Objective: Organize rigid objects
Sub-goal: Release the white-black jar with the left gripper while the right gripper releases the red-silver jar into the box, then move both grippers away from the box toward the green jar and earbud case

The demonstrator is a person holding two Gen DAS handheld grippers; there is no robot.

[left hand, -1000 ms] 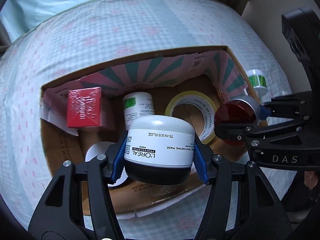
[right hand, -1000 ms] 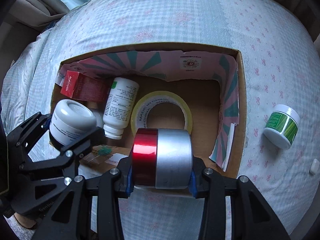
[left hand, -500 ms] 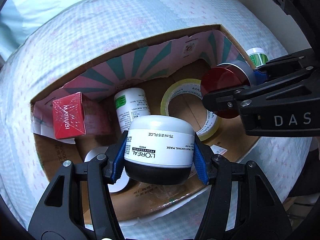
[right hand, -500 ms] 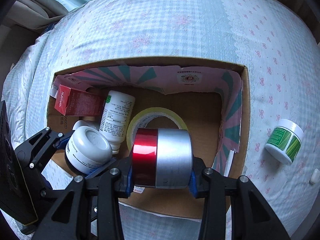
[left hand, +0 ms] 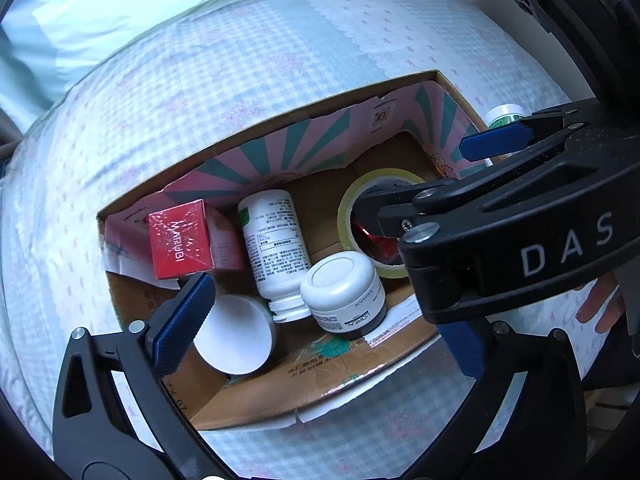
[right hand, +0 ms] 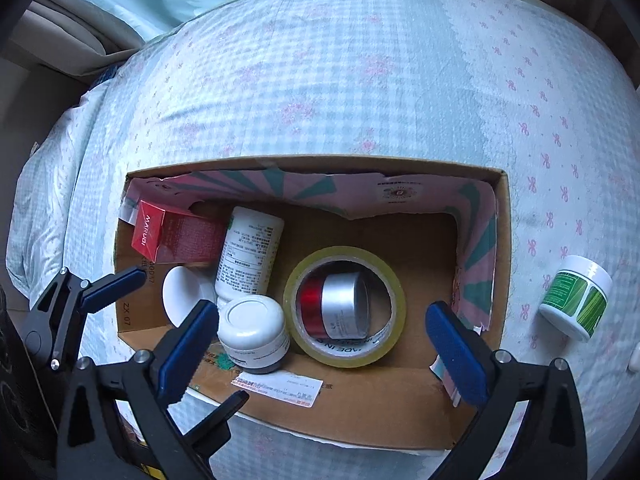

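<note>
Both tongs, left (left hand: 320,320) and right (right hand: 320,344), are hanging spread and empty over the cardboard box (right hand: 505,240); the green-labelled jar (right hand: 576,298) is waiting on the bed beside it, probably wanting an upright pinch.

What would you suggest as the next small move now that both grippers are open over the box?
Probably swing the right gripper toward the green-labelled jar: it sits alone on the bedspread, outside the cardboard box, and the open jaws hold nothing.
</note>
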